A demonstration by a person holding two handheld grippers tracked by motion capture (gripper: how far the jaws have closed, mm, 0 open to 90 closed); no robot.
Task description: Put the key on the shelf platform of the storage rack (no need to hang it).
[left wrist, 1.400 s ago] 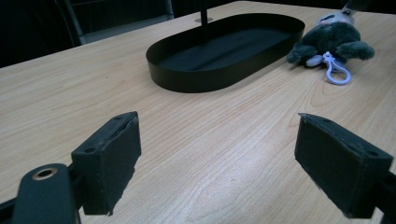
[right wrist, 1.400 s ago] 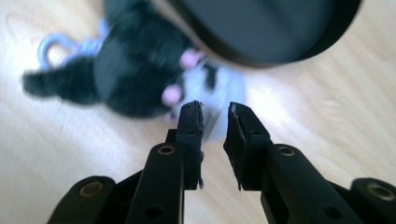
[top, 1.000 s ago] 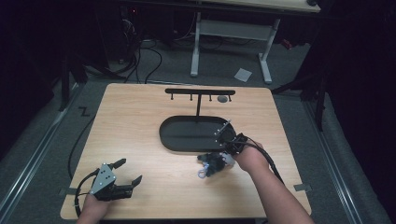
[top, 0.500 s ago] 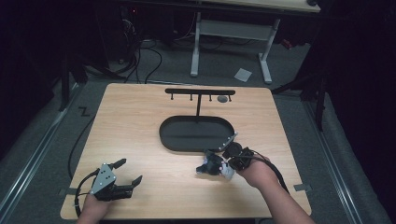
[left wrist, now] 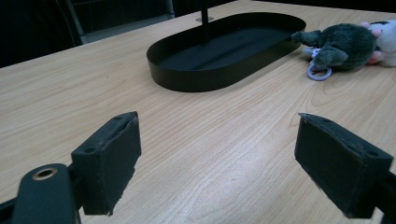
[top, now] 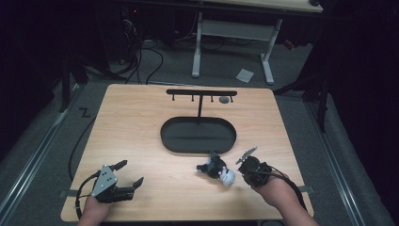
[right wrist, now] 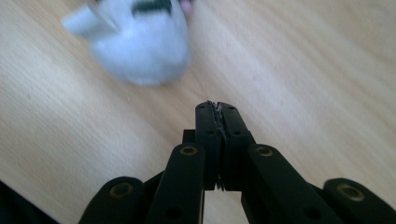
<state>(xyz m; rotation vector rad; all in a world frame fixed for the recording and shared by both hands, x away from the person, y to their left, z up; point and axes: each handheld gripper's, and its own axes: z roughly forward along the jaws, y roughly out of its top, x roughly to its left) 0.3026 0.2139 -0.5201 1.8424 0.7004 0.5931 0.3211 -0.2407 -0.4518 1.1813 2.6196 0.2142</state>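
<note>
Two grippers are in play, and from the high view your right gripper (top: 244, 165) is by far the nearer to the plush toy (top: 216, 168), which lies on the table (top: 141, 122) just in front of the black oval tray (top: 197, 135). The toy's long axis runs roughly from its dark end near the tray to its white end just beside your right jaws. Your left gripper (top: 129, 179) sits well apart, at the table's near left corner, jaws spread wide and empty.

From the left gripper view, your two black pads (left wrist: 112, 158) stand far apart with only bare wood between them; the toy (left wrist: 343, 44) lies off to the far right beside the tray's (left wrist: 224, 46) end, a pale ring (left wrist: 320, 72) hanging from it.

From the right gripper view, your jaws are pressed together with nothing between them, and the toy's white end (right wrist: 140, 42) lies ahead and to the left of the tips, apart from them.

No brand, label or writing can be read anywhere.
</note>
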